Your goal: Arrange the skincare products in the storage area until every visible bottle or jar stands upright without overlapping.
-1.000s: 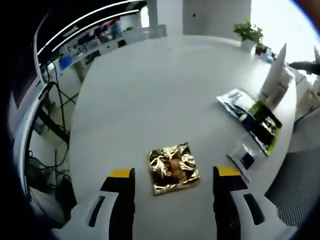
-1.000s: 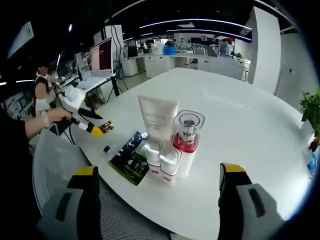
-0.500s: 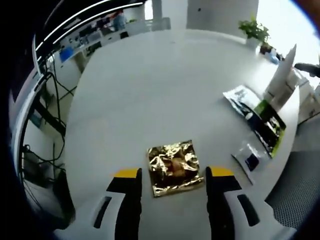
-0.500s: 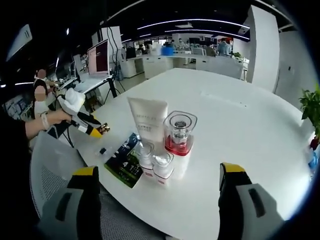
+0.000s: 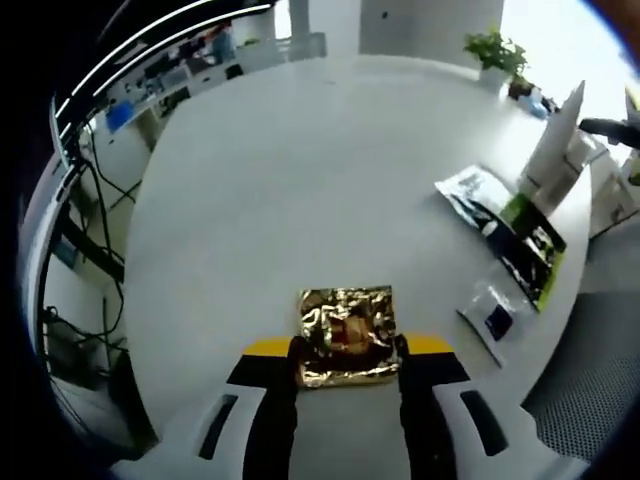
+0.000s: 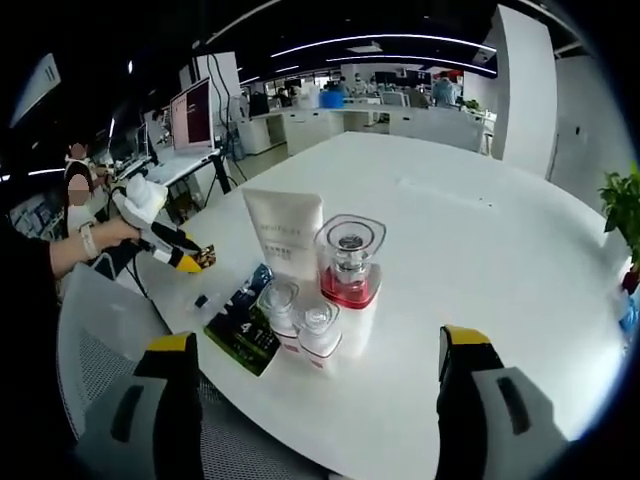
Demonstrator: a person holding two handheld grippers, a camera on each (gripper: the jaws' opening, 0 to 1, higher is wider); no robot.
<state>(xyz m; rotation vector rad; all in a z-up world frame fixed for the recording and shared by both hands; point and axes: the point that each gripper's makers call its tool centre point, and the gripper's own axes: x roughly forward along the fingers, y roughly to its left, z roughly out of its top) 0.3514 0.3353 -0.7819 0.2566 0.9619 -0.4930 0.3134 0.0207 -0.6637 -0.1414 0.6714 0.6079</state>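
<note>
The left gripper (image 5: 345, 352) is clamping the gold sachet (image 5: 346, 336) near the table (image 5: 300, 180) edge, the right gripper (image 6: 315, 370) is hanging apart, and the thin foil is risking slipping.

My left gripper view looks steeply down on the white table (image 5: 300, 170), close in, with the gold foil packet (image 5: 346, 335) at 6 o'clock between its jaws. My right gripper view sits lower and further back, looking almost level across the table (image 6: 480, 260), the cluster of bottles (image 6: 320, 290) near centre. Shared ground: the dark leaflet (image 5: 510, 240) (image 6: 240, 325) and the white tube (image 5: 555, 145) (image 6: 285, 235), at 2 o'clock in the left gripper view.
</note>
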